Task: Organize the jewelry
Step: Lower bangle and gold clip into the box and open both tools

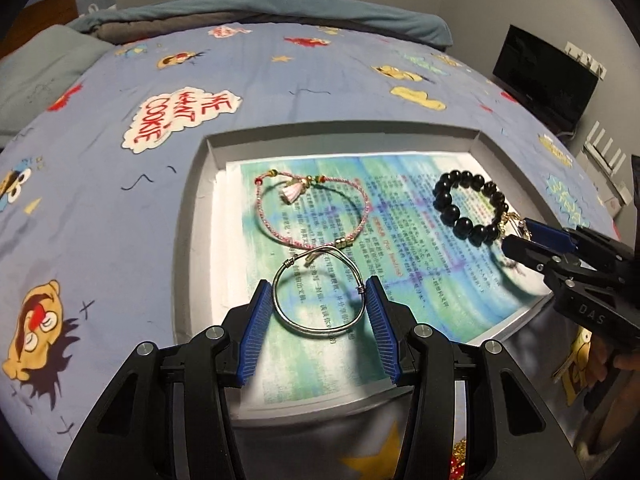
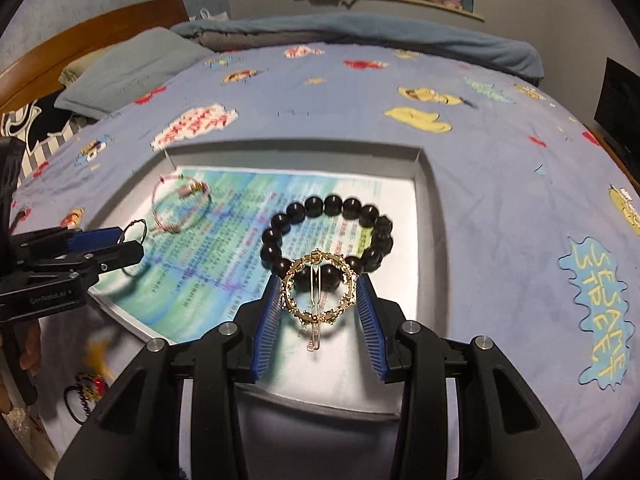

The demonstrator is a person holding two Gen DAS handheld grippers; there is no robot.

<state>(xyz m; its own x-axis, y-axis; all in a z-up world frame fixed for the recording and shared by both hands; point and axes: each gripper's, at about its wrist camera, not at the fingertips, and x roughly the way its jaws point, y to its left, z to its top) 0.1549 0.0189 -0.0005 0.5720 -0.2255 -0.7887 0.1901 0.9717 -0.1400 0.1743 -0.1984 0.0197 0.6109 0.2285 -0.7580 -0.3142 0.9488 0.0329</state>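
Observation:
A grey tray (image 1: pixel 192 208) lined with a printed green sheet lies on the bed. In it are a pink braided bracelet (image 1: pixel 308 210) with a tassel and a black bead bracelet (image 1: pixel 468 204). My left gripper (image 1: pixel 320 300) is shut on a silver wire bangle (image 1: pixel 316 296), held just above the sheet near the tray's front. My right gripper (image 2: pixel 318 292) is shut on a gold ring-shaped brooch (image 2: pixel 320 286) with a pin, just in front of the black bead bracelet (image 2: pixel 328 236). The pink bracelet (image 2: pixel 180 208) lies at the tray's far left.
The tray (image 2: pixel 424 208) sits on a blue cartoon bedsheet (image 1: pixel 120 160). More jewelry (image 2: pixel 88 388) lies on the sheet before the tray's near left corner. A pillow (image 2: pixel 128 68) and folded blanket (image 2: pixel 360 36) are at the far end. A dark monitor (image 1: pixel 544 76) stands at right.

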